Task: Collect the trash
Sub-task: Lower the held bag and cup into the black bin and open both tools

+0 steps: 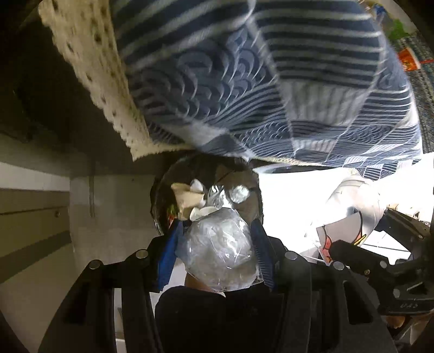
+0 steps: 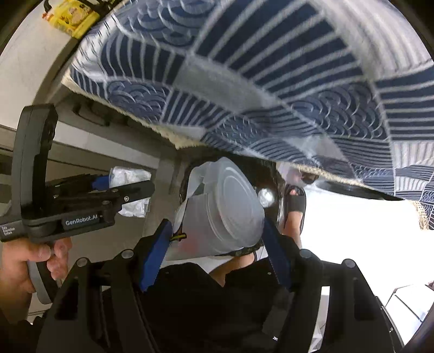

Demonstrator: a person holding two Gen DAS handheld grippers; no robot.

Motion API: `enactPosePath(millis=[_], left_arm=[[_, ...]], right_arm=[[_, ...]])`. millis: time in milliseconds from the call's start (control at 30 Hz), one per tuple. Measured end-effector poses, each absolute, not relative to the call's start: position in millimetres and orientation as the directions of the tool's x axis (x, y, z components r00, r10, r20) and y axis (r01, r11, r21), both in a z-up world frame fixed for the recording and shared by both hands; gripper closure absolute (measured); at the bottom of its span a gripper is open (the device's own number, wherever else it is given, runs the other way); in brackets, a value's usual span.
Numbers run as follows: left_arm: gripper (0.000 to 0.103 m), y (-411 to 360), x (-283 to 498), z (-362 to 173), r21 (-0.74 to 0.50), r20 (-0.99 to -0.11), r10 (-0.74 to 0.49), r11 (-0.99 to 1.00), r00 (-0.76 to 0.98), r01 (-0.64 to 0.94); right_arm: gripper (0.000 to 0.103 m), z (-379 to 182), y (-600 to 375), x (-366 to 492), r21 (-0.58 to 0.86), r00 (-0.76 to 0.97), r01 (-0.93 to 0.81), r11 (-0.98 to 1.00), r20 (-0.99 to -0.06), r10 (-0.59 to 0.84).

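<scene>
My left gripper point(image 1: 217, 233) is shut on a crumpled clear plastic bag point(image 1: 221, 252), held just above a black-lined trash bin point(image 1: 160, 195) that holds paper scraps and foil. The left gripper also shows in the right wrist view point(image 2: 130, 190), still holding the bag point(image 2: 130, 176). My right gripper point(image 2: 217, 233) is shut on a translucent white plastic cup with a printed side point(image 2: 225, 211), held over the same bin point(image 2: 271, 173). The cup also shows in the left wrist view point(image 1: 350, 211), at the right.
A blue-and-white patterned tablecloth point(image 1: 257, 81) hangs over the table edge above the bin, with a cream lace cloth point(image 1: 89, 70) beside it. A yellow packet point(image 2: 73, 19) lies on the table. A sandalled foot point(image 2: 294, 206) stands right of the bin.
</scene>
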State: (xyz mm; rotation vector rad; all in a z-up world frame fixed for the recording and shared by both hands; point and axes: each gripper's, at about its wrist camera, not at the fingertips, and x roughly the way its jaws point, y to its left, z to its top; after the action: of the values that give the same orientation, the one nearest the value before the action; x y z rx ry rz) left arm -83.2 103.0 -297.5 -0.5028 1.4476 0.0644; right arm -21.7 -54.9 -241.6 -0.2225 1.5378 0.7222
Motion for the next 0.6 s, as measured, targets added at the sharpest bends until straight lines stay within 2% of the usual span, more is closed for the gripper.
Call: enactPosePath(millis=[333,600], left_arm=[[0.053,97,-80,-333,-0.315,-0.948,-0.308,0.866,0.084,-0.387],[0.053,99,-78,-341,-0.318,-0.946,-0.316,0.854,0.074,-0.413]], right_arm=[[0.035,-269,-51,-26,0.296,-0.174,-0.584,0.756,-0.955,0.239],[0.035,-280,-49,-22,0.296,-0.184,-0.579,0.760,-0.955,0.232]])
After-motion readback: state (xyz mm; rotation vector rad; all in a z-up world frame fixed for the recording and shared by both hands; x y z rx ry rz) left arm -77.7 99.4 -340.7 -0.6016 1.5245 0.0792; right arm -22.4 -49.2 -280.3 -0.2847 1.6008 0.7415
